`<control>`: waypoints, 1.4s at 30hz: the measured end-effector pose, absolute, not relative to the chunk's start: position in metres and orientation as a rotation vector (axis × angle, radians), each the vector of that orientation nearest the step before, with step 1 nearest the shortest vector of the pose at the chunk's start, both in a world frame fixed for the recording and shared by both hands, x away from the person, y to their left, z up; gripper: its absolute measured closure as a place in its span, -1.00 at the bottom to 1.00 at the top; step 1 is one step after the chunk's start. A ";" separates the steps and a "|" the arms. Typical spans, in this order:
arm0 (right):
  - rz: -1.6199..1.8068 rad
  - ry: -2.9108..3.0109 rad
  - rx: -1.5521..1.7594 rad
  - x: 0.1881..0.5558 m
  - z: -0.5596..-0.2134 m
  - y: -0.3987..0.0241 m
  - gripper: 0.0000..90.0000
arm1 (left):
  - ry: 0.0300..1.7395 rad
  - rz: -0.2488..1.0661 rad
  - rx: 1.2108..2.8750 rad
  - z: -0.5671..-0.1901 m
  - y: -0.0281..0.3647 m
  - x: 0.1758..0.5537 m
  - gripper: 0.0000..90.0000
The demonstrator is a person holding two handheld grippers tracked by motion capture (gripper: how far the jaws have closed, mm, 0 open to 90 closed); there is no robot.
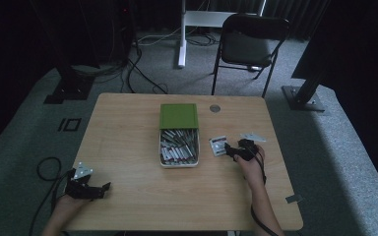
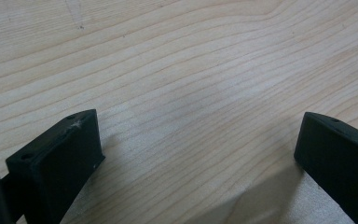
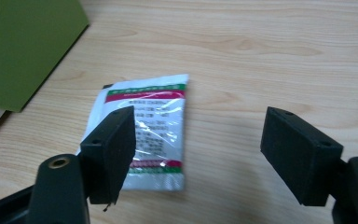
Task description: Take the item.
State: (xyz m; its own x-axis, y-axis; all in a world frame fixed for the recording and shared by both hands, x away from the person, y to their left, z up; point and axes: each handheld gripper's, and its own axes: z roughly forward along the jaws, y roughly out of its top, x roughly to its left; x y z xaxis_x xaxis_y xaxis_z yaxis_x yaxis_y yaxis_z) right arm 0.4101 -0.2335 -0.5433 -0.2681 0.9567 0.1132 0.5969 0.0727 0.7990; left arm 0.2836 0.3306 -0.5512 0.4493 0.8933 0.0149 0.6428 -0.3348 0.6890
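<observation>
A wooden table [image 1: 128, 147] takes up the middle of the high view, standing on grey carpet, with a black folding chair [image 1: 248, 44] beyond its far edge and cables trailing over the floor at the back left.

Near the table's centre sits a white tray [image 1: 178, 147] packed with small sachets lying in rows (their print is too small to read from above). A green lid [image 1: 178, 116] lies at the tray's far end, touching or overlapping its rim; in the right gripper view the lid [image 3: 23, 46] is the flat green slab at the upper left.

Just to the right of the tray a single sachet [image 1: 217, 145] lies flat on the wood, apart from the tray. In the right gripper view the sachet [image 3: 144, 135] is white with green and red bands and fine print, partly behind the left-hand jaw.

The right gripper [image 1: 237, 150] is at the sachet's right side, held by a hand [image 1: 252, 161]. Its jaws stand wide apart, nothing between them, low over the wood [image 3: 205, 154].

The left gripper [image 1: 96, 189] is at the table's near left corner, well apart from everything else, jaws also spread wide over bare wood [image 2: 196, 149].
</observation>
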 end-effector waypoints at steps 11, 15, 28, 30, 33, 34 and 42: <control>1.005 1.850 1.563 0.388 -0.536 -0.260 -0.63 | 1.279 0.529 2.090 -0.551 0.331 0.284 -0.97; 0.978 1.842 1.574 0.380 -0.539 -0.269 -0.63 | 1.279 0.529 2.089 -0.551 0.331 0.284 -0.97; 0.929 1.798 1.625 0.354 -0.543 -0.296 -0.63 | 1.279 0.529 2.090 -0.551 0.331 0.284 -0.97; 0.926 1.788 1.637 0.347 -0.545 -0.301 -0.63 | 1.279 0.529 2.090 -0.551 0.331 0.284 -0.97; 0.914 1.788 1.641 0.341 -0.547 -0.306 -0.63 | 1.279 0.529 2.090 -0.551 0.331 0.284 -0.97; 0.908 1.786 1.644 0.339 -0.547 -0.308 -0.63 | 1.279 0.529 2.090 -0.551 0.331 0.284 -0.97; 0.885 1.754 1.663 0.323 -0.553 -0.319 -0.63 | 1.278 0.530 2.091 -0.551 0.331 0.284 -0.97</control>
State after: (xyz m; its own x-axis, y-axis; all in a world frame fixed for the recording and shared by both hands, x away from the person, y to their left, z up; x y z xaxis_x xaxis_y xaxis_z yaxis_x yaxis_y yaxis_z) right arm 0.3231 -0.3188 -0.5526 -0.0741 0.9963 0.0431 0.6266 0.0129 0.7793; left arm 0.2837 0.3307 -0.5512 0.4502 0.8928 0.0165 0.6421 -0.3366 0.6888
